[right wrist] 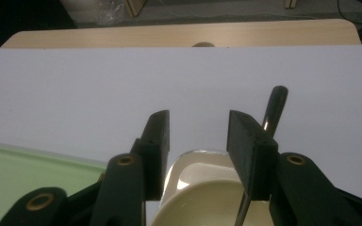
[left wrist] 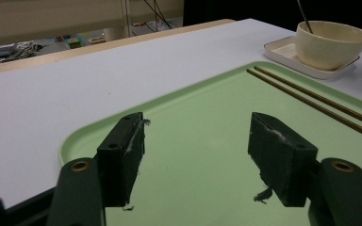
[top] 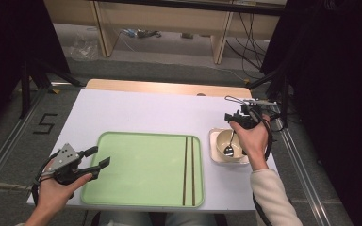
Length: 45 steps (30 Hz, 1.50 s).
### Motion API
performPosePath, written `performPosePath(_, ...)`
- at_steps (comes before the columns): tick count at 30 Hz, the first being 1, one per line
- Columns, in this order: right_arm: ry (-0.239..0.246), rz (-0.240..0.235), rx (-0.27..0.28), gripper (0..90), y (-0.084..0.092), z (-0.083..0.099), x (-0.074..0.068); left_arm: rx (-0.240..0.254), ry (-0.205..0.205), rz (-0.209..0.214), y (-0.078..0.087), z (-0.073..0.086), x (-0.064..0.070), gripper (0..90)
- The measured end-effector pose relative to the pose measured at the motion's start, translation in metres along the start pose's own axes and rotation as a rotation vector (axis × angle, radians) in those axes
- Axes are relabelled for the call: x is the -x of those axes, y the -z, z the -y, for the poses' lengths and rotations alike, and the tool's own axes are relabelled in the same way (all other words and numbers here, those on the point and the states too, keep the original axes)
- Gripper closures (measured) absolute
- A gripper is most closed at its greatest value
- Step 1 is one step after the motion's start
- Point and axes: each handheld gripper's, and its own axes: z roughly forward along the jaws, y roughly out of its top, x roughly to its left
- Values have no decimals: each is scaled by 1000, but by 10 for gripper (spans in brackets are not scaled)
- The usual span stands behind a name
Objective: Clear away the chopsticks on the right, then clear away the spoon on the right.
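Observation:
A green tray [top: 146, 135] lies at the table's front, with a pair of dark chopsticks [top: 188, 169] along its right side. To its right a cream bowl [top: 235, 141] stands on a square white plate [top: 215, 157], and a metal spoon [top: 228, 149] rests in the bowl. My right gripper [top: 230, 116] hovers just above the bowl's far rim, open, nothing between its jaws. In the right gripper view the spoon handle [right wrist: 273, 108] rises outside the right jaw of the gripper [right wrist: 198, 127], above the bowl [right wrist: 202, 207]. My left gripper [top: 99, 157] stands open and empty over the tray's left edge [left wrist: 207, 94].
The white tabletop [top: 146, 110] stretches bare behind the tray to a wooden strip [top: 169, 87] at the far edge. Black stands and cables crowd the floor at the right [top: 283, 94]. From the left gripper view the chopsticks [left wrist: 311, 99] and bowl [left wrist: 332, 44] lie far right.

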Motion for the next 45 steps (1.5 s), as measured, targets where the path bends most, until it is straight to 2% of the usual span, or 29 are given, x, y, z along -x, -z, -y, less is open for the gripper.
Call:
performPosePath(1,7,-11,6,602,0,-1,4,0,5,-2,0,0,0,367)
performPosePath(2,-28,-8,4,602,0,-1,4,1,4,-1,0,0,0,367)
performPosePath(3,-7,-6,1,602,-1,-1,9,1,2,-2,0,0,-1,367)
performPosePath(4,-23,1,8,602,-1,-1,10,1,4,-1,0,0,0,367)
performPosePath(6,5,-3,13,597,-2,-1,16,-1,0,0,-1,-1,0,367)
performPosePath(9,-42,18,8,592,-1,0,20,-4,9,4,-3,-1,1,367)
performPosePath(10,-31,25,27,587,-2,0,23,-5,-1,5,-3,-1,0,367)
performPosePath(11,-14,24,15,587,-1,0,28,-6,0,4,-3,-1,0,367)
performPosePath(14,-25,29,19,585,-1,0,33,-6,-1,4,-3,-1,0,367)
performPosePath(17,-71,30,15,582,-1,0,32,-2,17,6,-3,-1,1,367)
performPosePath(18,-30,47,29,580,-2,1,35,-4,16,4,-2,-1,1,367)
performPosePath(20,-28,38,36,575,-2,1,36,-1,17,5,-2,-1,1,367)
performPosePath(22,-35,47,37,575,-3,1,36,3,6,9,-2,-1,0,367)
performPosePath(24,-63,33,20,575,-1,1,34,-4,15,5,-2,-1,1,367)
performPosePath(25,-42,42,26,574,-3,1,36,-2,17,5,-2,-1,1,367)
performPosePath(26,-77,34,20,574,-3,1,34,-2,12,4,-2,-1,1,367)
performPosePath(28,-61,36,18,575,-4,2,35,-3,5,1,-1,-1,0,367)
performPosePath(30,-89,33,6,575,-4,3,34,-2,5,2,-1,-1,1,367)
performPosePath(31,-45,40,14,575,-6,3,37,1,9,6,-2,-1,1,367)
performPosePath(33,-45,34,12,575,-8,3,37,-1,3,2,-1,-1,0,367)
performPosePath(34,-62,48,9,575,-8,4,35,0,3,2,-1,-1,0,367)
performPosePath(36,-69,35,2,575,-8,4,35,0,2,2,-1,-1,0,367)
performPosePath(37,-37,39,4,574,-9,5,37,-1,1,2,-1,-1,0,367)
performPosePath(39,-44,40,3,575,-12,5,37,1,18,7,-2,0,1,367)
performPosePath(40,-30,29,1,575,-14,5,38,0,16,4,-2,0,1,367)
performPosePath(41,-26,43,5,576,-15,6,39,-5,0,0,-1,0,1,367)
performPosePath(42,-34,30,1,576,-16,6,40,-2,6,0,0,0,1,367)
performPosePath(44,-14,31,11,578,-18,7,42,-1,5,-1,0,-1,0,367)
performPosePath(45,-36,45,5,581,-18,8,41,0,5,-1,-1,-1,1,367)
